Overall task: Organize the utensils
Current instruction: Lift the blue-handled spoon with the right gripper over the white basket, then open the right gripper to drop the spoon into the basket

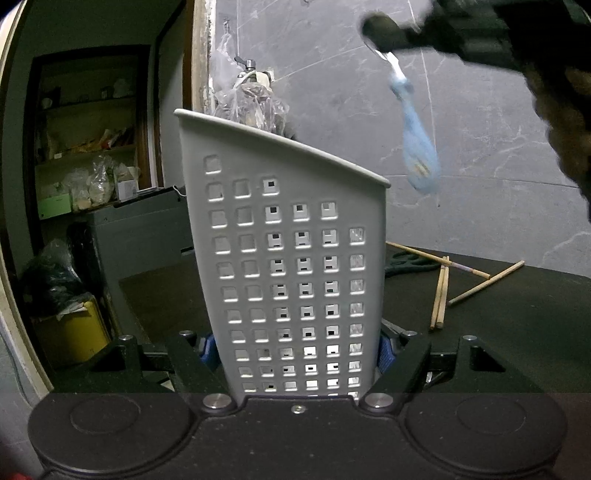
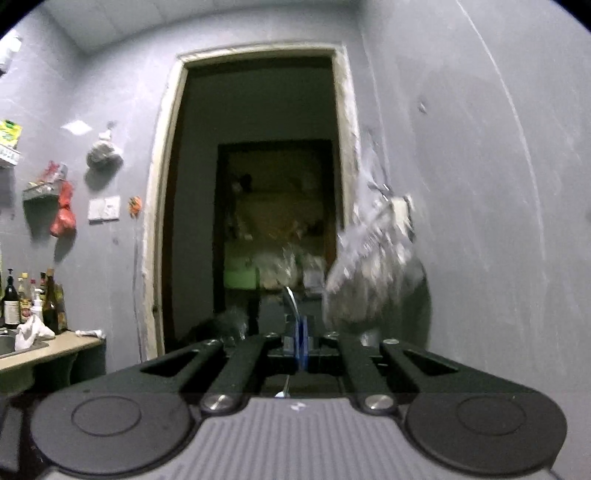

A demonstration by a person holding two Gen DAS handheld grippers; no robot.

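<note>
Between the blue-padded fingers of the left gripper (image 1: pixel 295 350) stands a tall grey plastic utensil holder (image 1: pixel 288 258), its smooth wall pierced by rows of square holes and its rim slanting down to the right. The gripper is clamped on the holder's lower sides and holds it upright over the dark matte tabletop (image 1: pixel 517 314). To the right of the holder, on the tabletop, lie several pale wooden chopsticks (image 1: pixel 441 291), loosely scattered, and dark-handled scissors (image 1: pixel 406 264) just behind the holder's edge.

High at the upper right of the left wrist view, the right gripper (image 1: pixel 380 33) reaches in from the side, blurred, with a pale blue-handled utensil (image 1: pixel 417 140) hanging from it, handle downward, above and to the right of the holder's rim and apart from it. In the right wrist view the right gripper (image 2: pixel 299 343) is closed to a narrow slit on the thin metal part of that utensil (image 2: pixel 291 299), pointing level toward a dark doorway (image 2: pixel 258 184) in a grey wall.
</note>
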